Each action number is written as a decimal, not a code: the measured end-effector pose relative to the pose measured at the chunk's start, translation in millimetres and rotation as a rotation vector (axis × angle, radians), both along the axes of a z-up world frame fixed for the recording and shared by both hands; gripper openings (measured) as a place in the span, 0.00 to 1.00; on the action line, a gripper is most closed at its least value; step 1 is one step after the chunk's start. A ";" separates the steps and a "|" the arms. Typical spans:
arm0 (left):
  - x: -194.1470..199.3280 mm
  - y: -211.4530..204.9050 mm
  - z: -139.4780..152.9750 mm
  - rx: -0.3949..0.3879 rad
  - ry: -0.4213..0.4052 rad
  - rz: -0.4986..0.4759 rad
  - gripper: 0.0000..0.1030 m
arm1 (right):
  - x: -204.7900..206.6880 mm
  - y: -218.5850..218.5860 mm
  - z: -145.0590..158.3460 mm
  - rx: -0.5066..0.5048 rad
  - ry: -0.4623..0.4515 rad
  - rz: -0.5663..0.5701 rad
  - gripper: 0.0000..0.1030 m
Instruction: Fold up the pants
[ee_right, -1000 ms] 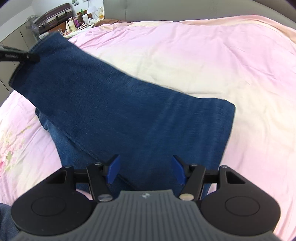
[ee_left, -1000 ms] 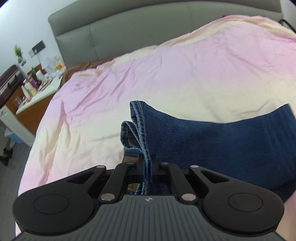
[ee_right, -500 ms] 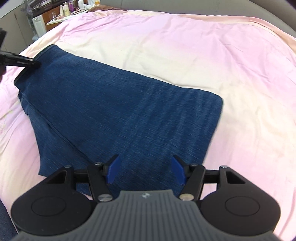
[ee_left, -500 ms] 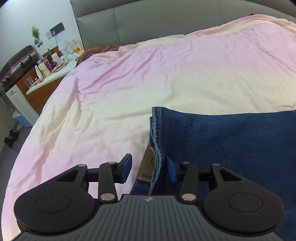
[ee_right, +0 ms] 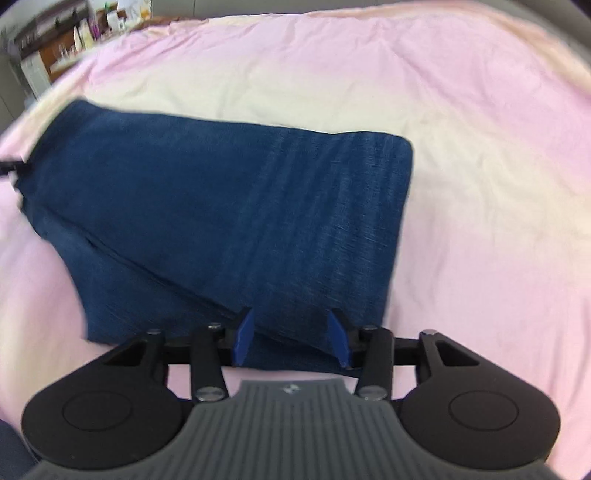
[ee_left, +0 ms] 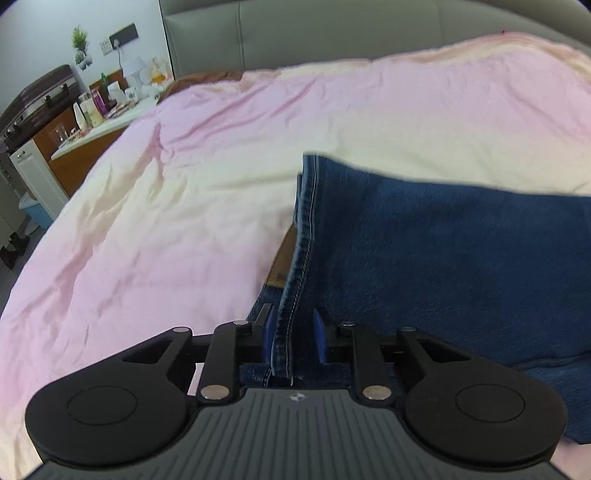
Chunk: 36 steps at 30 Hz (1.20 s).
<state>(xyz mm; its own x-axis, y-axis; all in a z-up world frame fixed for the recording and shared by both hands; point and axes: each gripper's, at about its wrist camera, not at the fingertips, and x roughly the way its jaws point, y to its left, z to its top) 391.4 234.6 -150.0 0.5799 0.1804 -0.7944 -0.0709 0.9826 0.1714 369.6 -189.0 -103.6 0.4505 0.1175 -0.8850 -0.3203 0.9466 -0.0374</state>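
Note:
Dark blue jeans [ee_right: 236, 206] lie folded on the pink bed cover [ee_right: 480, 147]. In the left wrist view the jeans [ee_left: 443, 258] fill the right half, with the stitched hem edge [ee_left: 295, 280] running down between the jaws. My left gripper [ee_left: 292, 340] is part open, its blue pads either side of the hem with a small gap. My right gripper [ee_right: 291, 340] is open and empty at the jeans' near edge. The tip of the left gripper [ee_right: 13, 167] shows at the jeans' left end in the right wrist view.
A grey padded headboard [ee_left: 332, 33] stands at the far end of the bed. A bedside table [ee_left: 92, 125] with bottles, a lamp and a dark suitcase [ee_left: 37, 99] is at the far left. The pink cover [ee_left: 166, 221] spreads left of the jeans.
The left gripper let go of the hem and the lifted jeans end dropped flat on the bed; its jaws have since narrowed around the hem. The right gripper drew back to the jeans' near edge, jaws narrower.

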 end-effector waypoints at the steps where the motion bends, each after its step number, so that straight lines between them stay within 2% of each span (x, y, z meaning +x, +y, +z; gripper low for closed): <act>1: 2.7 1.0 -7.5 -0.003 0.021 0.003 0.22 | -7.1 2.6 -6.1 -0.045 -0.021 0.013 0.54; 4: 6.6 -1.1 -23.3 0.030 0.045 -0.002 0.20 | -23.8 7.5 -32.6 -0.153 -0.041 0.044 0.55; 7: 11.9 -4.6 -31.5 0.059 0.068 -0.009 0.20 | -27.9 7.7 -49.7 -0.226 -0.135 0.054 0.55; 10: 14.8 -6.4 -33.6 0.076 0.088 -0.022 0.20 | -20.0 0.8 -50.5 -0.203 -0.182 0.022 0.45; 11: 15.0 -5.6 -33.6 0.073 0.092 -0.023 0.20 | -19.0 -2.5 -50.4 -0.210 -0.190 0.029 0.34; 12: 16.0 -4.6 -34.9 0.068 0.098 -0.024 0.20 | -18.7 -5.1 -50.7 -0.242 -0.196 0.048 0.28; 14: 17.5 -2.1 -38.1 0.054 0.106 -0.020 0.21 | -17.9 -15.0 -55.0 -0.276 -0.152 0.080 0.17; 19: 15.8 -11.4 -40.1 0.106 0.105 -0.018 0.21 | -25.4 -30.9 -61.5 -0.291 -0.117 0.101 0.17; 24: 7.3 -9.3 -19.1 0.162 0.086 -0.013 0.25 | -21.7 -42.4 -53.9 -0.275 -0.035 0.086 0.16; 26: 1.2 -3.8 -4.3 0.161 0.047 -0.011 0.25 | -25.1 -51.3 -46.5 -0.309 -0.013 0.077 0.16; 28: -1.7 2.6 15.7 0.094 -0.008 -0.007 0.25 | -29.4 -61.8 -33.3 -0.285 -0.027 0.080 0.17; 31: 6.9 0.7 35.4 0.038 -0.062 0.000 0.25 | -19.0 -66.2 -12.3 -0.219 -0.051 0.075 0.17; 36: 41.1 -25.1 32.2 0.002 -0.090 0.001 0.25 | 27.6 -51.4 12.1 -0.040 -0.131 0.017 0.17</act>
